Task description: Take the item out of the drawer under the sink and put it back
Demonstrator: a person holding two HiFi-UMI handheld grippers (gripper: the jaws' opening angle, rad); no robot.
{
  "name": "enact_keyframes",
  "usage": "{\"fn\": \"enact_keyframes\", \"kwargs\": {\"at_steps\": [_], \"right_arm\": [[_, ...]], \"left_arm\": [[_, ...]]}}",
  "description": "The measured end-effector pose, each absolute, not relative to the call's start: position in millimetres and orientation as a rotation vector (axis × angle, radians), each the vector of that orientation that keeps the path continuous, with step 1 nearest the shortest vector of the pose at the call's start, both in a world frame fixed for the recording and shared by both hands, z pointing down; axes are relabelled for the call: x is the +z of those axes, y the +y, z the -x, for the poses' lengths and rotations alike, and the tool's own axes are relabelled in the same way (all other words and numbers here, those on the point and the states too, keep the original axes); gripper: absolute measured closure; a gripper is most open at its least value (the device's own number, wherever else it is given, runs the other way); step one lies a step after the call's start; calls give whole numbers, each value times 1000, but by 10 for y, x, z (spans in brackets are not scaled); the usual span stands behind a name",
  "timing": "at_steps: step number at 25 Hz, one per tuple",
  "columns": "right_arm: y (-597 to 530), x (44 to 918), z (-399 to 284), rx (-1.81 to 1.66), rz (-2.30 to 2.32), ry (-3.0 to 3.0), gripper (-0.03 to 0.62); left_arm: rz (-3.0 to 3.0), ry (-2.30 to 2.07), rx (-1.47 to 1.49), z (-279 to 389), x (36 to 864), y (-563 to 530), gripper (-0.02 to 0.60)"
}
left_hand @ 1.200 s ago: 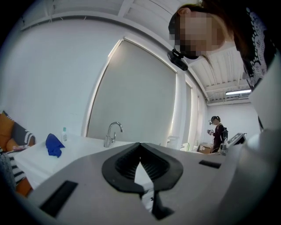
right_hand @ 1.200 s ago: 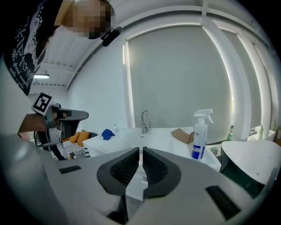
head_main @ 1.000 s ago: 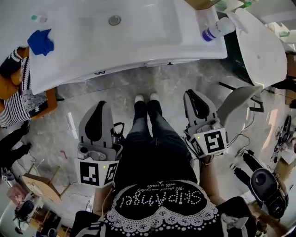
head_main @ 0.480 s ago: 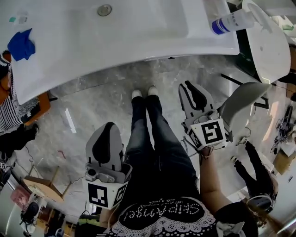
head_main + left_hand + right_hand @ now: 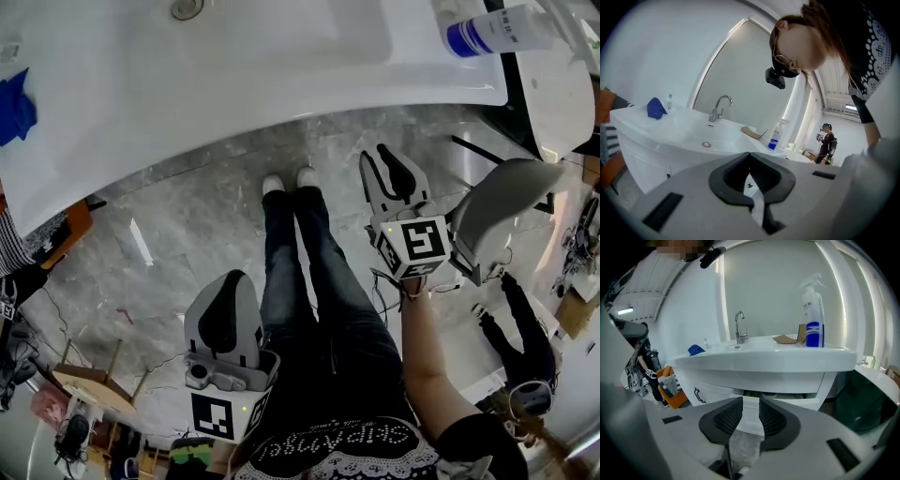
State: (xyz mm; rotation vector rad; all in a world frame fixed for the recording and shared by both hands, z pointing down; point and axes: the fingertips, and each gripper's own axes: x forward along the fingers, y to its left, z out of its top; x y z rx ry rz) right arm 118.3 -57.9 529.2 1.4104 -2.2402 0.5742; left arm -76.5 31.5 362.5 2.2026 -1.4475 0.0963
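- Right, my right gripper [image 5: 750, 401] is empty and its jaws are opening. Through the gap I see only floor and a white drawer front.
- My left gripper [image 5: 749, 157] is clenched, tips meeting, with nothing held. It hangs low on the left, near my leg and well back from the sink [image 5: 281, 75].
- The drawer [image 5: 751, 417] sits under the basin, straight ahead of the right gripper, and stands a little way out.
- The item is not in either gripper. The drawer's top gap shows only dim shapes, so I can't tell what lies in there.
- On the basin's far right stands a spray bottle [image 5: 812, 319], just beside a brown card scrap [image 5: 787, 339].
- The tap [image 5: 739, 329] rises at the far middle.
- A blue cloth [image 5: 14, 108] lies on the left end of the sink top.
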Motion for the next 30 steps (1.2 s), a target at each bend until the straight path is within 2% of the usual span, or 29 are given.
{"fn": "enact_keyframes", "kwargs": {"at_steps": [16,30], "right_arm": [[-1059,6371,-1390,604,-1477,-2085,482],[-1239,7153,-1435,774,-1455,-1992,450]], "left_arm": [[-2100,-1417,147,723,4168,286,577],[-2040,-1404,174,691,4403,306,577]]}}
